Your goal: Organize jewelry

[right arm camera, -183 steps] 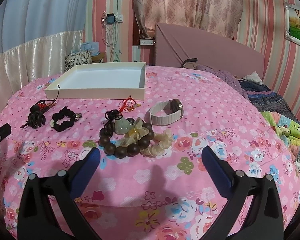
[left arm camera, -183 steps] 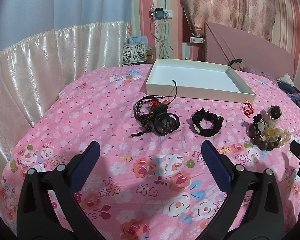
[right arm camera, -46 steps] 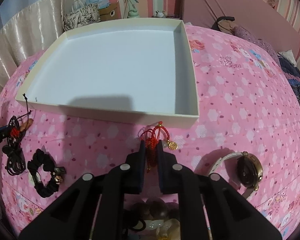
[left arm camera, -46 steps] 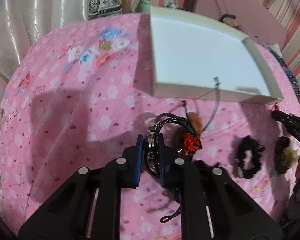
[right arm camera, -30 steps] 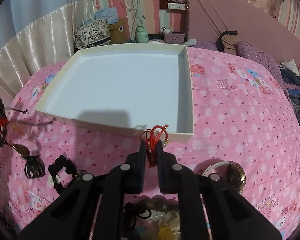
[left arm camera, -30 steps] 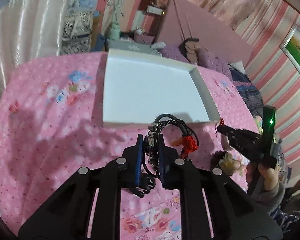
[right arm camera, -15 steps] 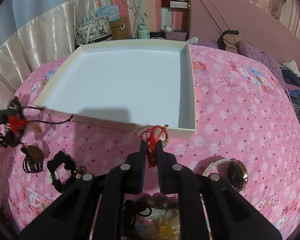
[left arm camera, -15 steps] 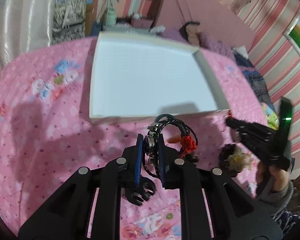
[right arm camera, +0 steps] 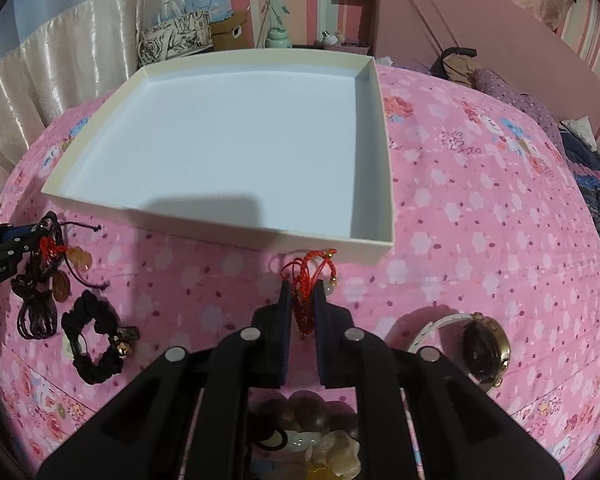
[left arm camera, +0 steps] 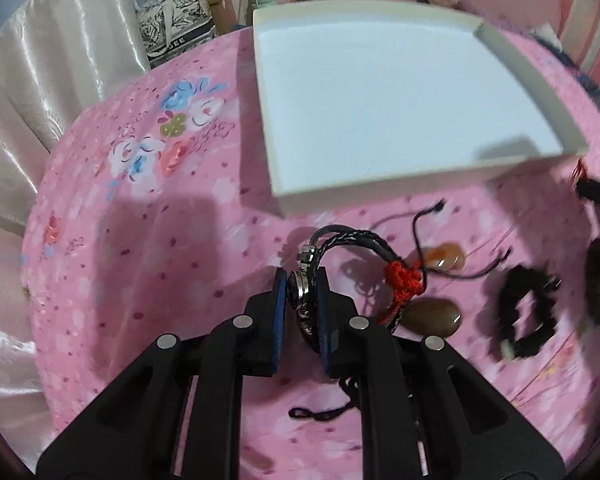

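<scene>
Left wrist view, far left: cream satin curtain [left arm camera: 28, 92], then pink floral bedspread [left arm camera: 140, 240] with a dark shadow across it. Patterned bag [left arm camera: 172, 32] at the top, beyond the bed edge.

Centre: left gripper [left arm camera: 301, 308] clamped narrow on the metal clasp of a black braided bracelet [left arm camera: 352, 240]. Braid arching up and to the right from the pads, ending at a red knot [left arm camera: 404, 282]. Thin black cords trailing off to the right and below. Two amber-brown stones [left arm camera: 432, 316] beside the knot, one above the other.

Above: white tray [left arm camera: 284, 200], shallow, nothing visible inside, its near wall just beyond the bracelet. Bracelet outside the tray, on the near side.

Right: black scrunchie [left arm camera: 524, 320] flat on the bedspread, well apart from the gripper. Dark blurred shapes at the far right edge, too smeared to identify.

Right wrist view, far left: tip of the left gripper at the frame edge with the bracelet bundle hanging from it. Scrunchie just to its right, small metal charm attached.

Centre: right gripper [right arm camera: 302, 308] pinched shut on a red cord charm [right arm camera: 308, 276], loops standing up between the pads, small gold beads at the ends. Charm just short of the tray's near right corner; contact with the wall not discernible.

Bottom centre, under the gripper body: cluster of brown and pale beads [right arm camera: 308, 436].

Right: watch [right arm camera: 484, 344] with white strap and gold case, lying on the bedspread.
</scene>
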Available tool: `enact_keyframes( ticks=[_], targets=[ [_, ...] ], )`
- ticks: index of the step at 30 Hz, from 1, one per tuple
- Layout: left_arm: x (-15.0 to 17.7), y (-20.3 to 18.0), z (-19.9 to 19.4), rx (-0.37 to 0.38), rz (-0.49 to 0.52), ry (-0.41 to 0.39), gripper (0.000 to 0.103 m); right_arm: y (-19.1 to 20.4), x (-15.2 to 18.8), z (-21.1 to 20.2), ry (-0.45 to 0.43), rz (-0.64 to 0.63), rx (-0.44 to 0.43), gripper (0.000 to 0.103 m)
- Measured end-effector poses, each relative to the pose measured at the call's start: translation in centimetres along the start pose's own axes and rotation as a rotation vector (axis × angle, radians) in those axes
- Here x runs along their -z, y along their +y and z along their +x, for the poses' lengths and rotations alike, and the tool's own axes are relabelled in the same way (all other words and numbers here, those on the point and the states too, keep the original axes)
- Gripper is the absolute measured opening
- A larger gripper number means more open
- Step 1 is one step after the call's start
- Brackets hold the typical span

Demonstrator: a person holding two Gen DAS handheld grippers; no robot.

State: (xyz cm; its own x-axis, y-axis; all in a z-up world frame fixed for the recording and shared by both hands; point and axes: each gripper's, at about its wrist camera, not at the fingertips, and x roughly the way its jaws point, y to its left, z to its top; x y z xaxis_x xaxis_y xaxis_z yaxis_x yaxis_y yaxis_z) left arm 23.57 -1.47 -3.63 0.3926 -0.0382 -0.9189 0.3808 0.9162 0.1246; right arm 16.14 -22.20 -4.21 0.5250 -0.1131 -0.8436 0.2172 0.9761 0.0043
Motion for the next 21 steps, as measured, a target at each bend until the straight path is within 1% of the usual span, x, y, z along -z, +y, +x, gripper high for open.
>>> enact_keyframes(
  ticks=[1, 3, 4, 8, 10, 11, 12, 13, 16, 17, 19, 21],
  targets=[
    [0.1, 0.0, 0.0, 0.000, 0.008, 0.002, 0.012, 0.0, 0.0, 0.0, 0.000, -0.001, 0.001, 0.010],
    [0.1, 0.4, -0.6, 0.044, -0.001, -0.002, 0.012, -0.2, -0.1, -0.1, -0.004, 0.004, 0.002, 0.010],
    [0.1, 0.8, -1.2, 0.072, -0.014, -0.020, 0.012, -0.2, -0.1, -0.1, -0.005, 0.008, 0.003, 0.010],
    [-0.2, 2.1, -2.9, 0.096, -0.050, -0.083, 0.012, -0.5, -0.3, -0.1, -0.010, 0.017, 0.004, 0.010],
    [-0.1, 2.8, -3.5, 0.158, -0.072, -0.098, 0.012, -0.5, -0.3, -0.3, -0.014, 0.019, 0.001, 0.010],
    [-0.1, 3.4, -3.7, 0.218, -0.081, -0.108, 0.012, -0.6, -0.3, -0.4, -0.016, 0.021, 0.000, 0.010],
    [0.0, 3.8, -3.7, 0.248, -0.088, -0.107, 0.012, -0.7, -0.3, -0.4, -0.016, 0.021, 0.000, 0.010],
    [0.0, 4.1, -3.4, 0.255, -0.099, -0.100, 0.012, -0.6, -0.3, -0.4, -0.015, 0.021, 0.001, 0.010],
    [-0.3, 4.8, -1.9, 0.193, -0.099, -0.073, 0.012, -0.5, -0.3, -0.2, -0.009, 0.018, -0.002, 0.010],
    [-0.2, 4.7, -1.6, 0.185, -0.105, -0.066, 0.013, -0.4, -0.2, -0.2, -0.008, 0.017, -0.003, 0.010],
    [-0.1, 4.7, -1.1, 0.173, -0.113, -0.056, 0.021, -0.4, -0.3, 0.0, -0.006, 0.018, -0.004, 0.010],
    [0.3, 5.1, -1.4, 0.162, -0.128, -0.057, 0.037, -0.5, -0.3, 0.0, -0.005, 0.022, -0.007, 0.010]
  ],
)
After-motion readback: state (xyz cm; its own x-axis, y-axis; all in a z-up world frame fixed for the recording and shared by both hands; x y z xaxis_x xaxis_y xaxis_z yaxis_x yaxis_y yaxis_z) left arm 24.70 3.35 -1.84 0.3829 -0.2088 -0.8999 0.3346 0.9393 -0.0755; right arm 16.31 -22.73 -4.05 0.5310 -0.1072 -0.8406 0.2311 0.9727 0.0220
